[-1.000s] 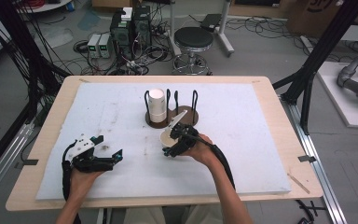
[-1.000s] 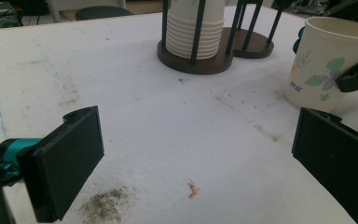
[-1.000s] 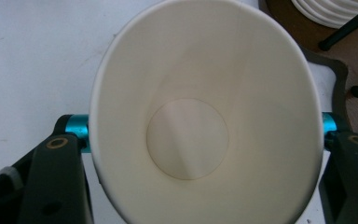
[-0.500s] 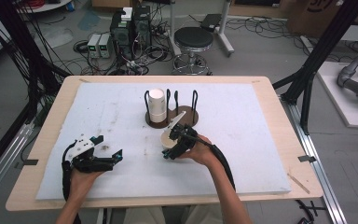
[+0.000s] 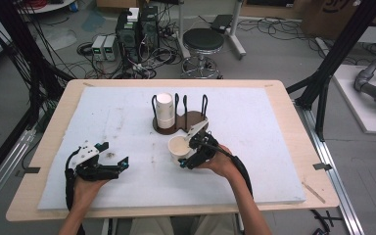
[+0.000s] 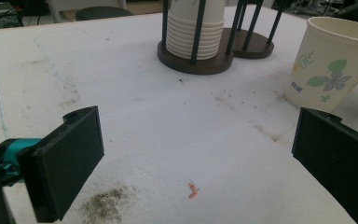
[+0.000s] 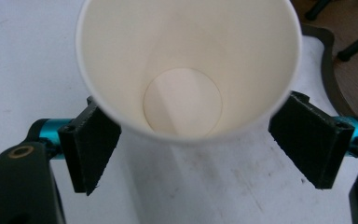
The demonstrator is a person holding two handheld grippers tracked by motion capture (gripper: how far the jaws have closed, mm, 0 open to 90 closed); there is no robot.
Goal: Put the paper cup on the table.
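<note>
Paper cup [image 7: 189, 70] sits upright between my right gripper's [image 7: 196, 140] fingers [image 7: 93, 144], its mouth wide toward that gripper's camera. My pads stand spread on either side of it; they look just apart from the wall, though the cup's flared rim overhangs both pads and hides the exact spot where they would meet it. So I count these fingers as open around the cup, not clamped on it. Its base is out of sight below the rim in that view.

From the high view the cup [image 5: 178, 147] stands on the white mat [image 5: 274, 147] just in front of the dark wooden rack [image 5: 178, 122], with my right gripper [image 5: 190, 155] beside it; my hand covers most of the gripper body, so the pads are hard to make out there.

In the left gripper view the same cup [image 6: 331, 63] shows a flower print and is cut off at the right edge. The stack of cups [image 6: 193, 28] in the rack [image 6: 200, 63] is cut off at the top of that picture.

My left gripper [image 6: 196, 168] rests low over the mat, well apart from the cup, its fingers [image 6: 63, 161] spread wide with nothing between them but bare mat, a grey smudge [image 6: 107, 205] and a tiny orange scrap [image 6: 192, 190].
</note>
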